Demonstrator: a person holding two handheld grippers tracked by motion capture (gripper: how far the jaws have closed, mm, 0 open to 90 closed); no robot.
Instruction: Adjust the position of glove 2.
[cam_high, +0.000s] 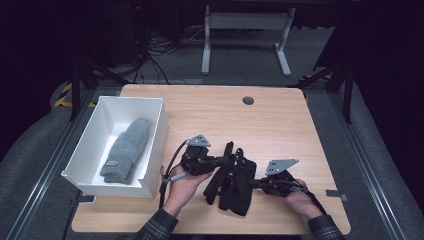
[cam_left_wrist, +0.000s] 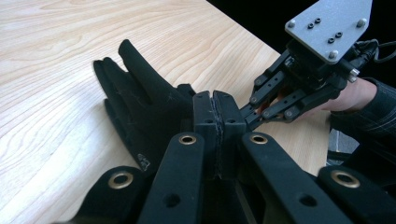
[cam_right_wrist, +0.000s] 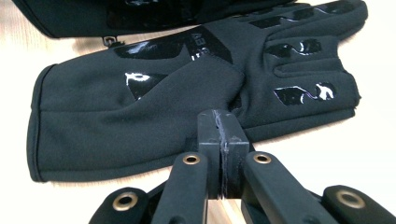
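Two black gloves (cam_high: 235, 182) lie overlapped on the wooden table (cam_high: 280, 130) near its front edge. In the left gripper view one glove (cam_left_wrist: 140, 102) lies palm down, its fingers pointing away. My left gripper (cam_left_wrist: 219, 100) is shut, its tips pinching this glove by the thumb; from above it (cam_high: 231, 157) reaches in from the left. My right gripper (cam_right_wrist: 222, 119) is shut on a fold of the glove with glossy grip patches (cam_right_wrist: 154, 98), near its thumb. The second glove (cam_right_wrist: 116, 16) lies just beyond. From above, the right gripper (cam_high: 250, 183) comes in from the right.
A white bin (cam_high: 155, 145) stands at the table's left side with a grey mitten (cam_high: 127, 147) lying in it. A round cable hole (cam_high: 248, 100) sits near the far edge. A person's hands hold both grippers at the front edge.
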